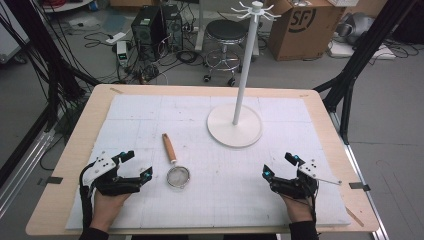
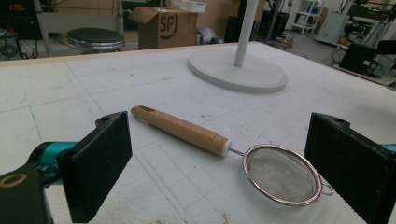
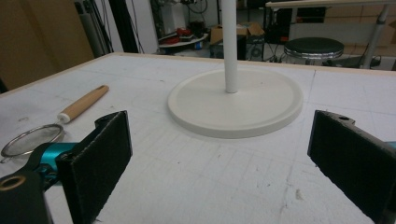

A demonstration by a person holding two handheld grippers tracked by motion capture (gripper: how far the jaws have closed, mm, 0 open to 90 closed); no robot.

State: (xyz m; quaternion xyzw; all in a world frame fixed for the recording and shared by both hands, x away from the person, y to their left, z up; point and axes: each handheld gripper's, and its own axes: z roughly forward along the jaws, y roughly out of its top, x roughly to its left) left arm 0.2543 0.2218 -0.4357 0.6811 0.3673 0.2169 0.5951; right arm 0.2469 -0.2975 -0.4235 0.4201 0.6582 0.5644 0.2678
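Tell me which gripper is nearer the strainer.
Left. The left gripper sits just left of the strainer, jaws open, not touching it. The right gripper is well off to the strainer's right, also open.

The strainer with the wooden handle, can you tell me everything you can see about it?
The strainer is small, with a round bowl of fine silvery mesh in a shiny metal rim, a little wire loop on the far edge, and a thin wire neck joined to a light brown wooden handle with a white collar. It lies flat on the white table mat, bowl toward the person, handle pointing away. Nothing holds it; the open left tool is just beside it.
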